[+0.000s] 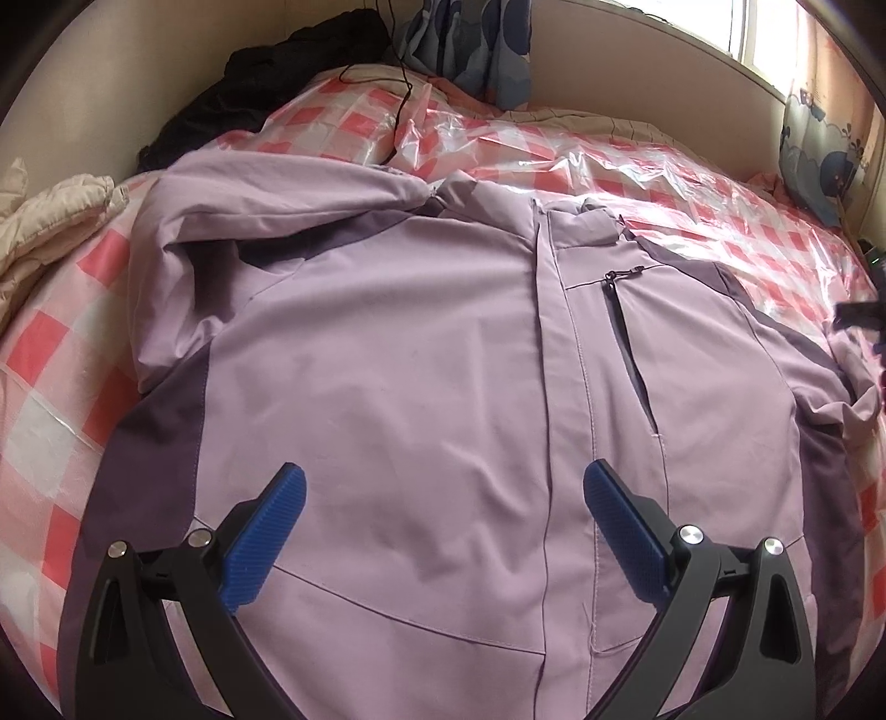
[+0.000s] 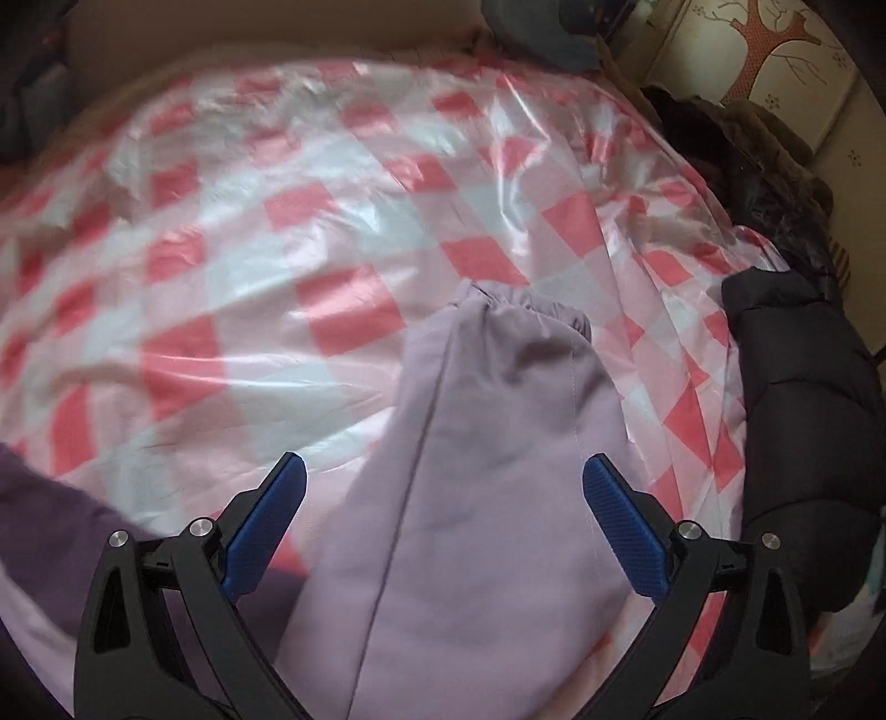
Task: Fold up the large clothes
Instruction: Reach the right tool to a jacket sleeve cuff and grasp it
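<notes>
A lilac jacket (image 1: 398,354) with darker purple side panels lies front up on a bed covered by a pink-checked plastic sheet (image 1: 653,166). Its front placket and a chest zip pocket (image 1: 626,327) face up, and the collar points away from me. My left gripper (image 1: 443,493) hovers open above the jacket's lower front, nothing between its blue pads. In the right wrist view, the jacket's sleeve (image 2: 487,443) stretches out over the sheet, cuff (image 2: 520,304) farthest away. My right gripper (image 2: 443,482) stands open over the sleeve, jaws on either side of it, gripping nothing.
A black garment (image 1: 266,83) and a beige quilted one (image 1: 44,221) lie at the far left of the bed. A thin black cable (image 1: 401,83) crosses the sheet. A dark puffer jacket (image 2: 803,421) lies at the right edge. A blue-patterned curtain (image 1: 470,44) hangs beyond the bed.
</notes>
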`<move>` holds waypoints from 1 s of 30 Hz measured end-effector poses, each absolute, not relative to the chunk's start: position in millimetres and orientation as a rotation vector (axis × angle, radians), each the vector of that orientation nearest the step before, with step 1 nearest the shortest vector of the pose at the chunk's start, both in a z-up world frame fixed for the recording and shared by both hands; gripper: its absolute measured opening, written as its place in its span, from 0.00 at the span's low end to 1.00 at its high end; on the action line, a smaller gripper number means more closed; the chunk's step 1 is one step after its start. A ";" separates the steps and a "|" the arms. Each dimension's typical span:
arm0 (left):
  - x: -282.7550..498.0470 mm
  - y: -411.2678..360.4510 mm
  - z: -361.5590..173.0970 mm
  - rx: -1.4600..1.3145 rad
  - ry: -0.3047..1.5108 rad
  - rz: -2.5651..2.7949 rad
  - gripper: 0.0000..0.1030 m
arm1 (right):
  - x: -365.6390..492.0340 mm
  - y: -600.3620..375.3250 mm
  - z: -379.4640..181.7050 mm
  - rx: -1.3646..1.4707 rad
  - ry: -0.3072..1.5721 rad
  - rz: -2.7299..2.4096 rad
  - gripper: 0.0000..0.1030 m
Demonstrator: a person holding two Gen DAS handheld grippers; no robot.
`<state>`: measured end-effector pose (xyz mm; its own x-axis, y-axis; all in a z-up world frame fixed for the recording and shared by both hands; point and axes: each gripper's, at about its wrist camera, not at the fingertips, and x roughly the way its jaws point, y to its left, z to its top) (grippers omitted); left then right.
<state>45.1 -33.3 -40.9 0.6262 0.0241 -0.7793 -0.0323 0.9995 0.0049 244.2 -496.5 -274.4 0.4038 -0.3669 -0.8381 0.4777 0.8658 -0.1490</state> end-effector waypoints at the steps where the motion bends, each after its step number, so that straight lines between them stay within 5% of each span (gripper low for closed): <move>1: 45.0 -34.9 -40.5 0.004 0.887 0.039 0.93 | 227.7 -479.2 -259.1 0.110 0.969 -0.475 0.94; 9: 41.6 -37.5 -35.0 0.019 0.866 0.042 0.93 | 196.3 -381.4 -206.9 -0.091 0.861 -0.342 0.94; 20: 43.1 -40.2 -36.4 0.036 0.875 0.031 0.93 | 279.3 -495.4 -331.4 -0.087 1.201 -0.678 0.94; 30: 42.9 -33.3 -33.6 -0.020 0.878 0.028 0.93 | 34.9 -610.9 -286.7 0.577 0.946 -0.667 0.94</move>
<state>42.9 -33.3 -33.6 0.6380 0.0159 -0.7699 -0.0327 0.9994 -0.0065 34.9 -610.9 -286.7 0.4190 -0.2587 -0.8704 0.7328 0.6623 0.1559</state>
